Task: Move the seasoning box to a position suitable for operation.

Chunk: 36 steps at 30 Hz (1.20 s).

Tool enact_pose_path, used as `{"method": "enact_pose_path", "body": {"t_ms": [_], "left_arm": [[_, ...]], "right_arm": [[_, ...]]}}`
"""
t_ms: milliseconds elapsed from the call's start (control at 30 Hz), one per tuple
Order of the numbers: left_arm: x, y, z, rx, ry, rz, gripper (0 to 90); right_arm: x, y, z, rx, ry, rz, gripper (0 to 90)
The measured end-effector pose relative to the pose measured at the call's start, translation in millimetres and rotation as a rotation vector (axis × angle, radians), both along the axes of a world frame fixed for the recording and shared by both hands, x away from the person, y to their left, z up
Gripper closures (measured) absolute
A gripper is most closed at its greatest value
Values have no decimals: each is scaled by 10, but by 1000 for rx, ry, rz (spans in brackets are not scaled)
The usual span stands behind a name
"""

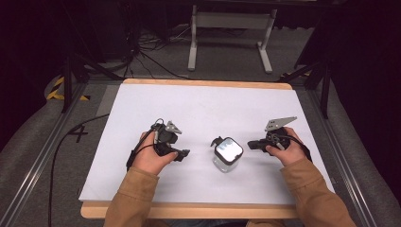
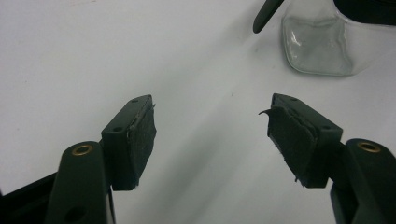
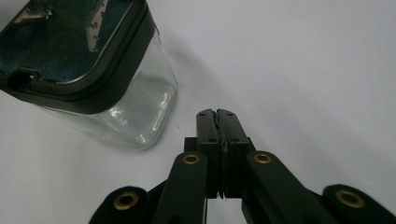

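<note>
While your left tool [image 1: 182, 152] stood spread for a grasp, your right tool [image 1: 250, 144], pressed together, flanked one lidded glass jar [image 1: 227, 154] on the table [image 1: 198, 104].

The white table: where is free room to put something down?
The far half of the table is bare up to its wooden edge. It is crowded near the front, where the glass jar stands between the left gripper and right gripper.

We see a white table [image 1: 198, 101] with a wooden edge, a clear jar [image 1: 227, 154] with a dark-rimmed lid standing on it, just left of the right gripper [image 1: 252, 145], well right of the left gripper [image 1: 183, 153], white top around them.
</note>
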<state>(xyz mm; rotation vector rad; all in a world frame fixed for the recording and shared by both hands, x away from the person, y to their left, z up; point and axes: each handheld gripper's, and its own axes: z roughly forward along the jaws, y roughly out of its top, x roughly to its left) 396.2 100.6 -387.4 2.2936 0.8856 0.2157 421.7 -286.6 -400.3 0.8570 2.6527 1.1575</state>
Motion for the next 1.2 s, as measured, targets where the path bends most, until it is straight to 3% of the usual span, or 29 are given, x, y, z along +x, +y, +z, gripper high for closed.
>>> {"method": "enact_pose_path", "body": {"t_ms": [400, 800, 1200], "left_arm": [[-66, 107, 1, 4, 3, 30, 321], [-70, 118, -11, 10, 7, 27, 319], [-50, 89, -20, 14, 8, 15, 317]], "right_arm": [[88, 253, -199, -2, 39, 69, 892], [81, 322, -226, 17, 55, 109, 890], [52, 333, -223, -6, 53, 109, 895]]}}
